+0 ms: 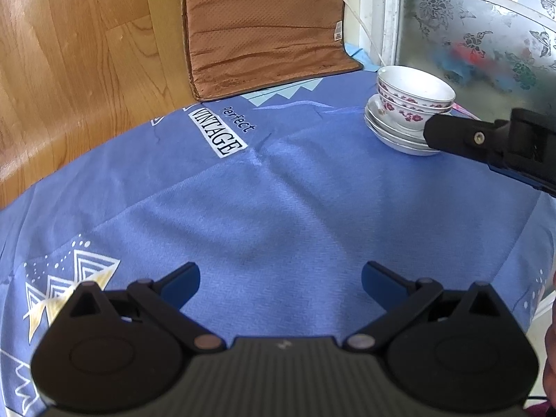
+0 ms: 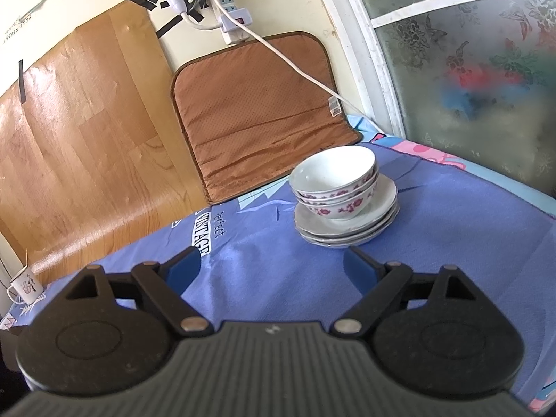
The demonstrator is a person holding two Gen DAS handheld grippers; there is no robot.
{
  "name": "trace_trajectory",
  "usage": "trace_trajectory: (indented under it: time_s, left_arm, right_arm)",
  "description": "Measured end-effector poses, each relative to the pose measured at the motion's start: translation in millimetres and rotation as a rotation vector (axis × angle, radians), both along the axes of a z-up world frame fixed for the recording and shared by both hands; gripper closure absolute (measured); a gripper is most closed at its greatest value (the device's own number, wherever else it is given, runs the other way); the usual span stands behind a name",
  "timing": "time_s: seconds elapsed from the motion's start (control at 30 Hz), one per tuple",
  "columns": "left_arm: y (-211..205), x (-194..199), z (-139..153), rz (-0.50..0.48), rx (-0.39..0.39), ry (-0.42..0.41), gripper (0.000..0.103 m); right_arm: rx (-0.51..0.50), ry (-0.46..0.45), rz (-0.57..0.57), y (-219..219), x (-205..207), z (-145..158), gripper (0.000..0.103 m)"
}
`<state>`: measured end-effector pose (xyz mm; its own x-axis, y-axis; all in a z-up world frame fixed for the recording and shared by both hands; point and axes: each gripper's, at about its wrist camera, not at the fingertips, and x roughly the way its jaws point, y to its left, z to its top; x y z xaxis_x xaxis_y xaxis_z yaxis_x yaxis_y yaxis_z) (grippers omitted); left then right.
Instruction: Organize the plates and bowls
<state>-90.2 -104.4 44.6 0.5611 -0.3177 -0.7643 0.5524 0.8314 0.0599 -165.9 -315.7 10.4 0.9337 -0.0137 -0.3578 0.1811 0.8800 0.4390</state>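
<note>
1. Stack of nested white ceramic bowls with pink-purple flower bands (image 2: 335, 182) seated on a pile of shallow white ceramic plates (image 2: 347, 224); three bowls countable, about four plate rims visible.
2. Whole stack standing on the blue printed tablecloth (image 1: 278, 191), toward the far right part of the table, near the frosted floral glass door (image 2: 469, 87) and just in front of the brown padded fabric mat (image 2: 257, 111) leaning against the wall.
3. Right gripper (image 2: 272, 271): blue-padded jaws spread wide, nothing between them. Stack ahead of it and slightly right of centre; nearest plate rim just beyond the right-hand pad, close but apart from it.
4. In the left wrist view, one finger of the right gripper (image 1: 451, 132) reaching in from the right edge, its tip overlapping the near right side of the stack at bowl-and-plate height; contact cannot be told from this angle.
5. Left gripper (image 1: 280, 283): jaws spread wide, empty, over bare cloth. Stack well apart from it, far ahead and to the right.
6. Black-and-white "VINTAGE" lettering (image 1: 217, 130) printed on the cloth, left of the stack.
7. White enamel mug with handle (image 2: 25, 286) at the far left table edge, well apart from the stack.
8. White power strip with cable (image 2: 231, 10) taped to the wall above the mat.
</note>
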Motion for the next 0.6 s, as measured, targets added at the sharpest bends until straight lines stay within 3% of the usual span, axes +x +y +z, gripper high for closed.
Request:
trace_trajectory:
  time_s: [0.33, 0.6]
  left_arm:
    - [0, 0, 1, 0.003, -0.007, -0.004, 0.000]
    - [1, -12, 9, -0.028, -0.038, -0.064, 0.000]
  right_arm:
    - [-0.005, -0.001, 0.003, 1, 0, 0, 0.012]
    - [-0.008, -0.001, 0.001, 1, 0, -1, 0.012]
